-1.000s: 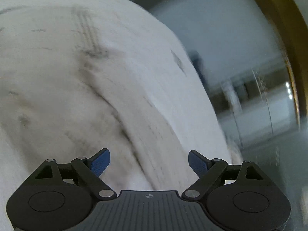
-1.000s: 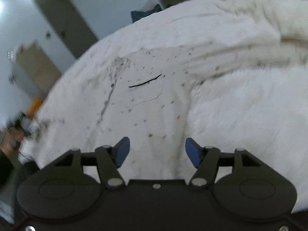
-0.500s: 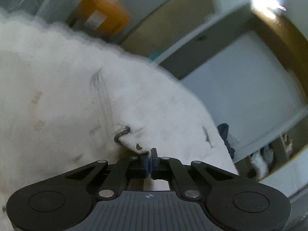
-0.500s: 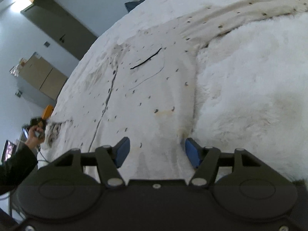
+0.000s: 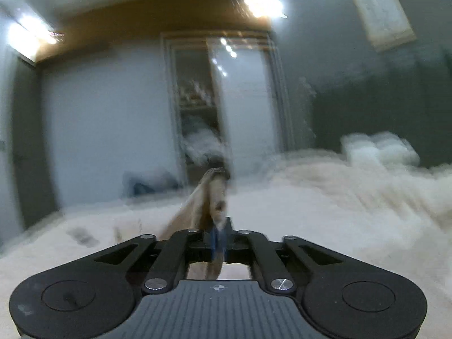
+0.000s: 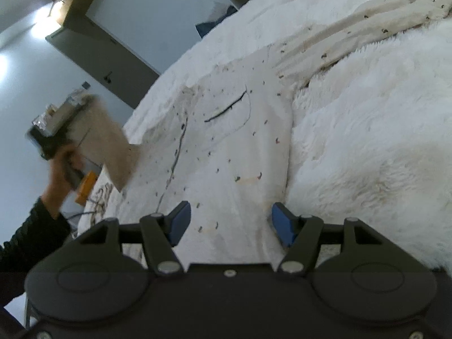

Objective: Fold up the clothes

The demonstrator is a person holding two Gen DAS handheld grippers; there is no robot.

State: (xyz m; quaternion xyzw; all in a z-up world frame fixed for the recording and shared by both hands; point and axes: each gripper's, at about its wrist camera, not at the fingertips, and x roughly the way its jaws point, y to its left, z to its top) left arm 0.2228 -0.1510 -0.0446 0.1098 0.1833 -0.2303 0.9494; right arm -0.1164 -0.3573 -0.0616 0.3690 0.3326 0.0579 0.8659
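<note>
Left tool [image 5: 217, 236] pinches cream speckled garment [image 6: 226, 152]; right tool [image 6: 230, 221] spread above.

left tongs [image 5: 218, 237] clamped, raised | right tongs [image 6: 230, 223] spread, low

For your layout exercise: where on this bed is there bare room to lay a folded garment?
Free: the fluffy white blanket right of the speckled cream garment. Crowded: the garment's left edge, where the left hand-held gripper lifts a corner; the sleeve covers the far end.

The shirt [image 6: 226, 147] lies flat on the fluffy blanket [image 6: 367, 141]; its sleeve [image 6: 353, 34] lies behind, and the wardrobe [image 6: 118, 53] stands beyond.
</note>
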